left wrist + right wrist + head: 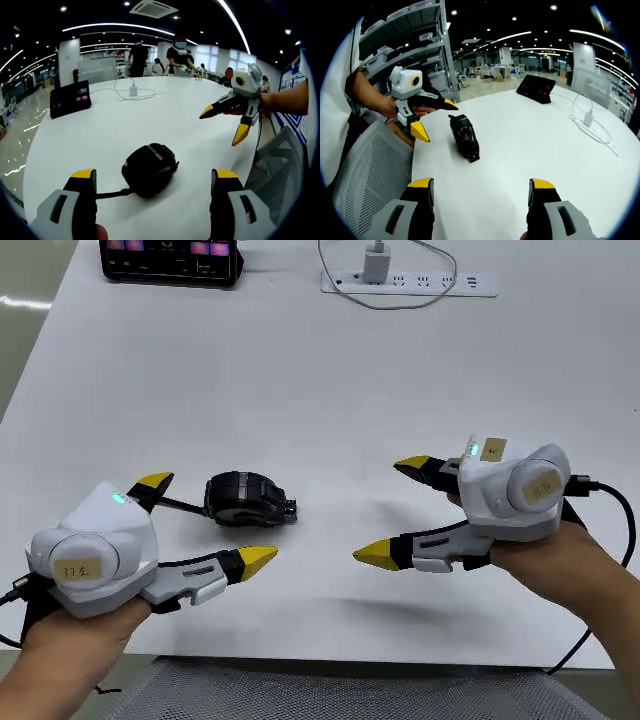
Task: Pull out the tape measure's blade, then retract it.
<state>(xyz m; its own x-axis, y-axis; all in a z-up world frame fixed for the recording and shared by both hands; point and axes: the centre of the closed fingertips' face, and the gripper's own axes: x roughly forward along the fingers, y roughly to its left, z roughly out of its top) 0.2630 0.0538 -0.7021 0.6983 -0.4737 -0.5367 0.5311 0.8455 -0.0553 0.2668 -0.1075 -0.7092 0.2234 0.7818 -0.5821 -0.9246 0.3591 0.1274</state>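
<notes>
In the head view, a black tape measure [247, 499] is seen on the white table [300, 370], left of the middle and toward the near edge, with its blade fully wound in. It is flanked by the spread jaws of the left gripper [211, 519], which grasps nothing. The right gripper [380, 510] is held off to the right, likewise released and empty. In the left gripper view, the case [150, 169] is found just ahead between the jaws, with a black cord [110, 193] trailing toward one of them. In the right gripper view, the blade's end hook [472, 157] is seen pointing toward that gripper. The case is judged rigid, compact and fairly heavy, best clamped across its broad sides. The thin, springy blade is best taken by the hook and let back slowly.
</notes>
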